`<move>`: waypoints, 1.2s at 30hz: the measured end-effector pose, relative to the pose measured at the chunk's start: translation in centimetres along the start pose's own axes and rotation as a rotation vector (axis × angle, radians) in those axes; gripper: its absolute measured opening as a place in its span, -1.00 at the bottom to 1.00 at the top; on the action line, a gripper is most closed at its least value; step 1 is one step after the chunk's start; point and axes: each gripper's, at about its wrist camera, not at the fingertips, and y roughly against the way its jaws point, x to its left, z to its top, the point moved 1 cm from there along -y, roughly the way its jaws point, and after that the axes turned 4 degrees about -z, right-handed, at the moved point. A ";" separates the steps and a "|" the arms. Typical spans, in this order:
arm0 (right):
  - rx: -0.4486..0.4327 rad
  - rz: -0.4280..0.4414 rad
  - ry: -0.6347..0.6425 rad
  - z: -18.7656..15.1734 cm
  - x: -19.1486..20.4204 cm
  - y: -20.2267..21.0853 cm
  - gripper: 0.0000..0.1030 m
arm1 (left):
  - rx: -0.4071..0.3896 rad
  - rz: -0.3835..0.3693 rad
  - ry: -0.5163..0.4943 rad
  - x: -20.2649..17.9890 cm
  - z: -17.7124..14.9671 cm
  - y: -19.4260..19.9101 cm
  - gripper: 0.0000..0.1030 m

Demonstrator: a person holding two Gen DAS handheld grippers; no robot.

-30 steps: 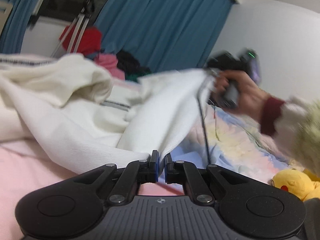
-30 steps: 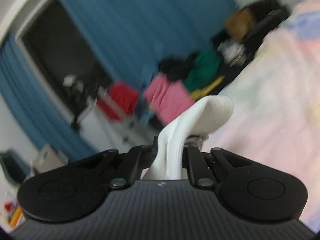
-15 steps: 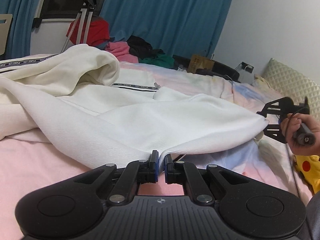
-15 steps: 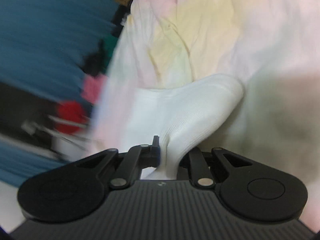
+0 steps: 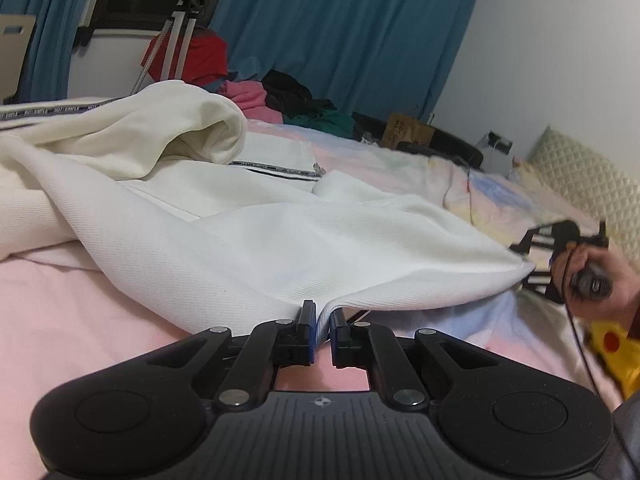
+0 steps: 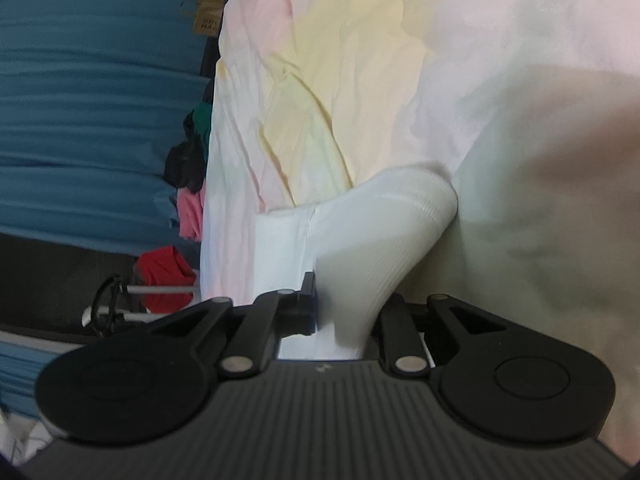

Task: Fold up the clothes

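Observation:
A white hooded sweatshirt (image 5: 248,216) with black lettered trim lies spread on the bed, its hood bunched at the back left. My left gripper (image 5: 322,320) is shut on the garment's near hem edge, low over the pink sheet. My right gripper (image 6: 344,312) is shut on the ribbed white hem corner (image 6: 384,240). In the left wrist view the right gripper (image 5: 560,248) is at the far right, held in a hand, with the hem stretched between the two grippers.
The bed has a pastel pink, yellow and blue sheet (image 5: 460,176). A heap of pink, black and green clothes (image 5: 288,100) lies at the far edge before blue curtains. A tripod (image 5: 180,20) stands behind. A yellow plush toy (image 5: 616,352) and quilted pillow (image 5: 588,184) are right.
My right gripper swung from raised above the bed down and out to the right with the hem corner, pulling the hem flat and taut. My left gripper kept its hold and place.

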 end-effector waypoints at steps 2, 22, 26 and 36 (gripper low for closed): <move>-0.009 -0.002 0.028 0.0 0.3 -0.1 -0.68 | 0.010 0.017 -0.036 -0.2 0.0 -0.4 -0.86; -0.340 -0.064 0.169 2.6 1.8 4.8 -0.89 | -0.014 -0.153 0.055 -1.2 1.4 1.4 0.07; -0.343 -0.197 0.136 3.0 0.5 4.1 -0.88 | -0.015 -0.141 0.139 0.1 1.8 1.6 0.24; -0.412 -0.306 0.213 1.9 3.1 5.7 0.39 | -0.104 0.015 0.757 11.4 1.1 3.6 0.52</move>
